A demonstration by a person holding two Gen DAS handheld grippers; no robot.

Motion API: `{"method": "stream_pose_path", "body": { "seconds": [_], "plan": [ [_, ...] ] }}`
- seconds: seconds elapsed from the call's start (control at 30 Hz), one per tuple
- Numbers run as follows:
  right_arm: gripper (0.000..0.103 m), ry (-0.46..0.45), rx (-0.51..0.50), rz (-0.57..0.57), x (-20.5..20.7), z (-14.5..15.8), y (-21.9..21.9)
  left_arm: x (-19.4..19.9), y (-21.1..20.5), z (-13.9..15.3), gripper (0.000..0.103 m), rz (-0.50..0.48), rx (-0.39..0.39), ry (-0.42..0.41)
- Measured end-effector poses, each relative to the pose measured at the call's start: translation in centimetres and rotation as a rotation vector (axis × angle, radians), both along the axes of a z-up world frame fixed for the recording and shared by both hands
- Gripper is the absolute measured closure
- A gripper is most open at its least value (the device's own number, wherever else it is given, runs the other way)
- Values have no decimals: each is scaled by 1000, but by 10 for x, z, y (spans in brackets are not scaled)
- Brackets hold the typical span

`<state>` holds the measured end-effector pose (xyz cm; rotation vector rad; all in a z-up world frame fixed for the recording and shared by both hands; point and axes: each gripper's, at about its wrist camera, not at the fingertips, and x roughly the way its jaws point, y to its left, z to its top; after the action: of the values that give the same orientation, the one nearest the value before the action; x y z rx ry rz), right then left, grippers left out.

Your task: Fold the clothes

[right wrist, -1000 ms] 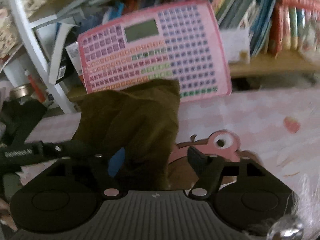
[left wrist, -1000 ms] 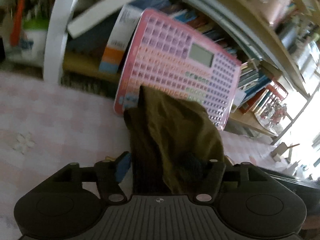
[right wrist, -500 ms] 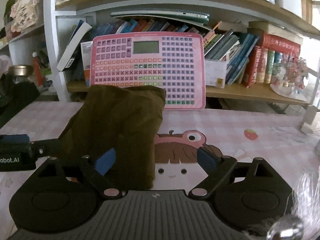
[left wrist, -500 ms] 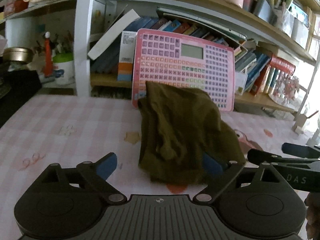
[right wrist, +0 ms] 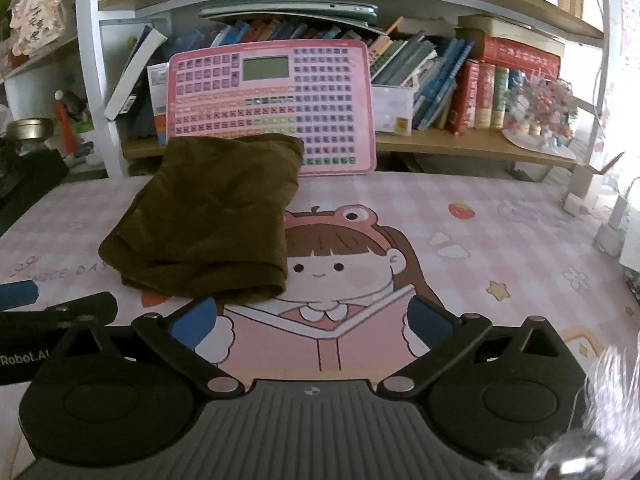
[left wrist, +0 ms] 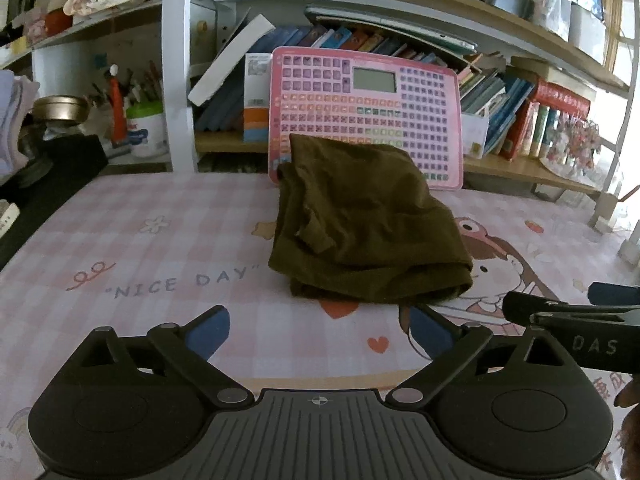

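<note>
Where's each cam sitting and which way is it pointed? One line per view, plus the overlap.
Left wrist: on the left gripper, low over the pink mat, facing the bookshelf; its open fingers show, and the right gripper pokes in at right.
Right wrist: on the right gripper, same heading, further right; open fingers show, and the left gripper at left.
Shared: folded brown garment, pink keypad board, books.

Both views are taken low over the counter (left wrist: 160,240), faced toward the bookshelf (right wrist: 440,136); the folded garment (left wrist: 368,224) and pink board (right wrist: 272,104) are shared.
</note>
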<state>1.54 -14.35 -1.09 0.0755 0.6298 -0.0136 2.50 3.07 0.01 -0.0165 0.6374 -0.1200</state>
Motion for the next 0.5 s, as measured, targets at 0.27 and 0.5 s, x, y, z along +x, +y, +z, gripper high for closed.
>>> {"method": "stream_pose_path", "body": {
  "seconds": [0.27,0.5],
  "plan": [
    [0,12,7,-1,-6,0,-1,-6,0,2,4,30,-6,6],
    [0,35,8,-2,-10,-3,1,-9,0,-1,4,49,-5,34]
  ]
}}
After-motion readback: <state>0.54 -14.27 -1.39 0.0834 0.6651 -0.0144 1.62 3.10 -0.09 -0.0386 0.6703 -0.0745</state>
